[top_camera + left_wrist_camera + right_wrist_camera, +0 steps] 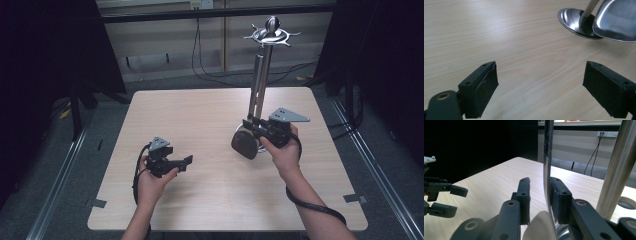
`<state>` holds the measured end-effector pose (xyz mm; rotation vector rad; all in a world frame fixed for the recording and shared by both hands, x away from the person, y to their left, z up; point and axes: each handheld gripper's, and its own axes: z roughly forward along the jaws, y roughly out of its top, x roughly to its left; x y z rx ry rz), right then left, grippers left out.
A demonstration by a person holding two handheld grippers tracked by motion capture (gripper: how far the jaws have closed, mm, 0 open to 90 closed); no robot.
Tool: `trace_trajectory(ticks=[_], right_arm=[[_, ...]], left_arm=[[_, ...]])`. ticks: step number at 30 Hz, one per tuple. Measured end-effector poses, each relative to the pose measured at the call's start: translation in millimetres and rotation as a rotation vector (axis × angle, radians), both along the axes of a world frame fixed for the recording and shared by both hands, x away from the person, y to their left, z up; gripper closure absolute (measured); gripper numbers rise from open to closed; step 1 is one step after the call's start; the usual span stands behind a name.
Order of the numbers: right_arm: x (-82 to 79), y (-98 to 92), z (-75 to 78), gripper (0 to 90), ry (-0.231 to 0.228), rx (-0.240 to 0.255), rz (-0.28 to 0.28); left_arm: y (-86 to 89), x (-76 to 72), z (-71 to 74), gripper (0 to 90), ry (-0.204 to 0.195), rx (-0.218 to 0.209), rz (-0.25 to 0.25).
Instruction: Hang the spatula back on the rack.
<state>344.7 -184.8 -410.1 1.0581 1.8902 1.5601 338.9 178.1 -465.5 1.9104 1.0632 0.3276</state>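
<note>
Right of centre in the high view, the right gripper (250, 127) has parted jaws straddling, not pinching, a hanging ladle's handle (547, 170) beside the rack's pole (261, 80), while the left gripper (186, 162) gapes at lower left.

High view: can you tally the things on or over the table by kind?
Handheld grippers: 2, the left gripper and the right gripper
Metal hanging stand: 1
Metal utensil at the stand's foot: 1
Total: 4
</note>
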Motion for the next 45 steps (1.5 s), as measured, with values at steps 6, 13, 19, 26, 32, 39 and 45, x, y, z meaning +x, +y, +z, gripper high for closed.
trace_trajectory(ticks=[6, 13, 19, 26, 32, 39, 45], right_arm=[[0.7, 0.1, -0.1, 61.5, 0.009, 0.003, -0.012], [1.5, -1.2, 0.9, 57.7, 0.012, -0.008, -0.021], [1.5, -2.0, 1.7, 54.4, 0.015, -0.008, -0.027], [1.4, -2.0, 2.6, 49.4, 0.024, -0.018, -0.035], [1.6, -2.4, 3.1, 41.8, 0.029, -0.016, -0.042], [0.8, -3.7, 0.9, 34.3, 0.046, -0.012, -0.055], [-1.0, -6.5, -1.6, 32.1, 0.05, -0.017, -0.053]], left_arm=[[0.2, -0.2, 0.3, 12.2, -0.006, -0.007, 0.002], [0.1, -1.3, 2.2, 12.4, -0.011, -0.007, 0.006], [0.6, -1.4, 2.1, 12.5, -0.012, -0.003, 0.003], [0.8, -2.2, 2.0, 12.6, -0.012, -0.004, 0.005], [1.2, -2.2, 2.1, 12.6, -0.009, -0.006, 0.001], [1.0, -1.3, 0.7, 12.7, -0.007, -0.004, 0.001], [1.4, -0.8, 1.8, 12.7, -0.009, -0.009, 0.005]])
